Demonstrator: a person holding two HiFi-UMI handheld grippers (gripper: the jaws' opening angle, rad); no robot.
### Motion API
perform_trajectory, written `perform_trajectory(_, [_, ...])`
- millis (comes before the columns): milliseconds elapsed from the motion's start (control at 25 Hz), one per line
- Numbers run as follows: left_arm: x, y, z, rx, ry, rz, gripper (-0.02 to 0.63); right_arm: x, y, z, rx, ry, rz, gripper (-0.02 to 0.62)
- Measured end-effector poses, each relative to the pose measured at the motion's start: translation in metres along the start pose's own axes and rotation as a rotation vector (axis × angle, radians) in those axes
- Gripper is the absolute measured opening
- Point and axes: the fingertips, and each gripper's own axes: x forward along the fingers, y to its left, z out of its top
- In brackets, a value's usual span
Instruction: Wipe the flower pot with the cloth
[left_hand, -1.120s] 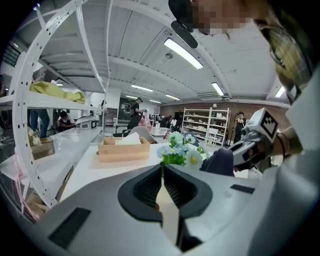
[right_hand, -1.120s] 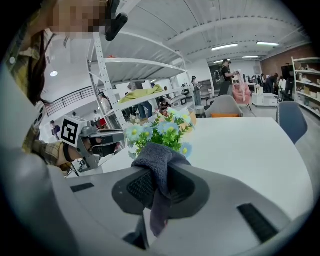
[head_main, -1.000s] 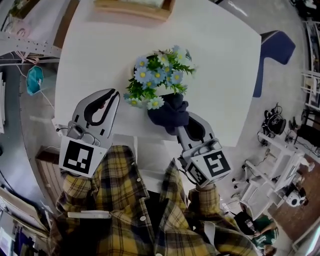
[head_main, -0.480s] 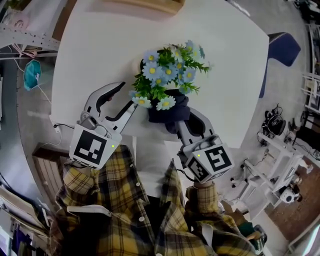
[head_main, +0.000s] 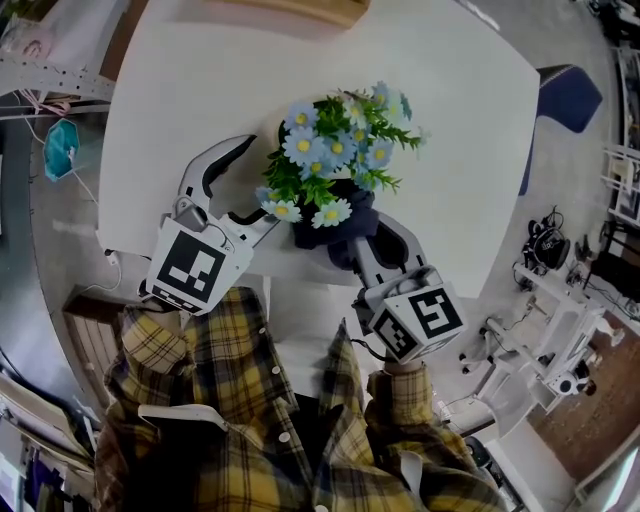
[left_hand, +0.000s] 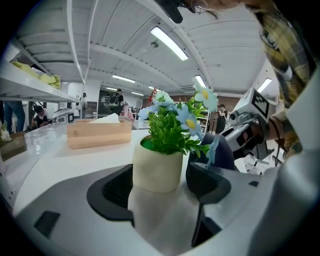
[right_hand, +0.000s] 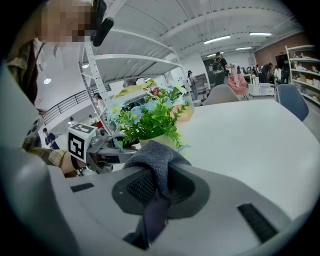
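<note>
While right gripper (right_hand: 156, 186) pinches cloth (right_hand: 152, 155) | left gripper (left_hand: 162, 189) just opening, pot (left_hand: 156, 170) apparently between

a white table (head_main: 180, 90) carries a wooden tissue box (left_hand: 99, 134) at its far edge; a blue chair (head_main: 565, 105) stands beside it

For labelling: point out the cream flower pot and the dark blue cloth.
cream flower pot (left_hand: 156, 167): left gripper view, front wall.
dark blue cloth (right_hand: 152, 156): right gripper view, top fold.
</note>
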Motion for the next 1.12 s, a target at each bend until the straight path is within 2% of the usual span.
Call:
perform_trajectory(440, [0.020,0.005,0.008,0.086,-0.030,-0.065,0.364,0.008,-0.004,0.002,0.001,0.026,0.013,0.032])
perform_trajectory(880, [0.025,0.007,0.010,0.114,-0.040,-0.101,0.367,0.023,0.002,0.001,0.016,0.048,0.042,0.032])
perform_trajectory(1120, [0.025,0.009,0.011,0.126,-0.039,-0.110,0.367,0.047,0.016,-0.001,0.065,0.076,0.082,0.032])
